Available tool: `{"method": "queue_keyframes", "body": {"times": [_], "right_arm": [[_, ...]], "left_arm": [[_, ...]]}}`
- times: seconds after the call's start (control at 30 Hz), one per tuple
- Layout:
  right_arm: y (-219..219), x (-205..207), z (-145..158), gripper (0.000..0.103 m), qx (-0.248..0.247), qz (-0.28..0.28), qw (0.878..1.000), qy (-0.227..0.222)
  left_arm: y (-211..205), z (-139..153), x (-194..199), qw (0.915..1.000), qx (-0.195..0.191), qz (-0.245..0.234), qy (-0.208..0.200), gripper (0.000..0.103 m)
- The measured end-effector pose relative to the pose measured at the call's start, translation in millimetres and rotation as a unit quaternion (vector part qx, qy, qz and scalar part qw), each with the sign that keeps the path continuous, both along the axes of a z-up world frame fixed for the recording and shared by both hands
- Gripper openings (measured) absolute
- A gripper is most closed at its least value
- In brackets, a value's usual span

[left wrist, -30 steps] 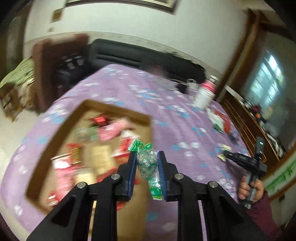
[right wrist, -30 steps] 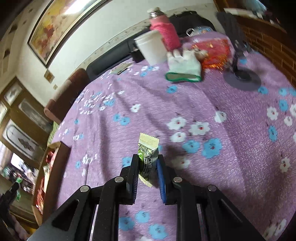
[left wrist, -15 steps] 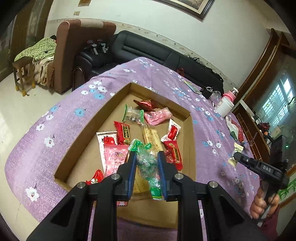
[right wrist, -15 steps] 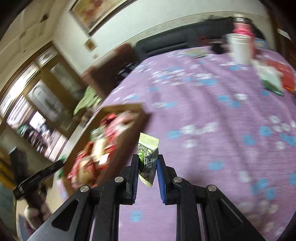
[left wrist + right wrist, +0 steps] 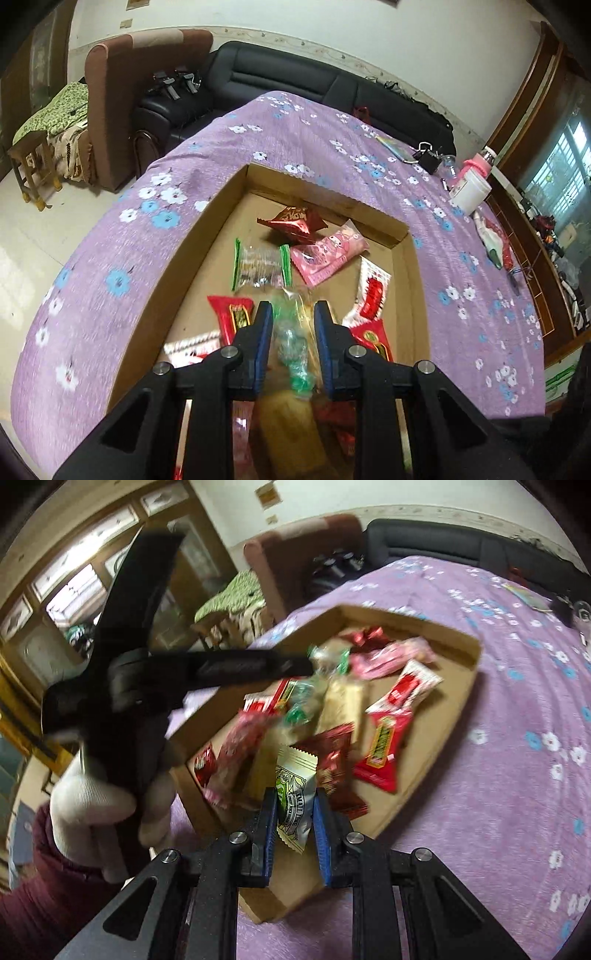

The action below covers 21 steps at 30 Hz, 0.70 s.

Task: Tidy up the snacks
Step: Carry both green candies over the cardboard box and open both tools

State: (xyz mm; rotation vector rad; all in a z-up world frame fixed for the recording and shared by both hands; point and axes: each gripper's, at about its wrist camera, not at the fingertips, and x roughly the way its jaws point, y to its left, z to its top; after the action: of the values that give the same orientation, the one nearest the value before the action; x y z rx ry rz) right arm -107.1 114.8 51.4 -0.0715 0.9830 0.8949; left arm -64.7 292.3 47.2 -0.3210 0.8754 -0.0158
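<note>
Both tongs over cardboard tray [image 5: 406,236], left tongs [image 5: 292,321] parted, right tongs [image 5: 295,805] pinching green packet [image 5: 295,797]

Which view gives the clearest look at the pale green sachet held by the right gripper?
The right wrist view: the pale green sachet stands sharp and upright in the right gripper, print visible. The left wrist view does not show it.
</note>
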Motion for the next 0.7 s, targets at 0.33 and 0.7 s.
{"method": "queue_keyframes", "body": {"times": [0.33,0.7], "right_arm": [[11.3,-7.4,-6.7,0.022,-0.012,0.003,0.999,-0.029],[-34.9,-24.4,12.5,0.043,0.021,-0.072,0.994,-0.074]], "left_arm": [[1.9,24.3,-23.0,0.9990,0.009,0.024,-0.038,0.070],[-18.7,63.8,-83.3,0.9725,0.141,0.149,-0.110,0.097]]}}
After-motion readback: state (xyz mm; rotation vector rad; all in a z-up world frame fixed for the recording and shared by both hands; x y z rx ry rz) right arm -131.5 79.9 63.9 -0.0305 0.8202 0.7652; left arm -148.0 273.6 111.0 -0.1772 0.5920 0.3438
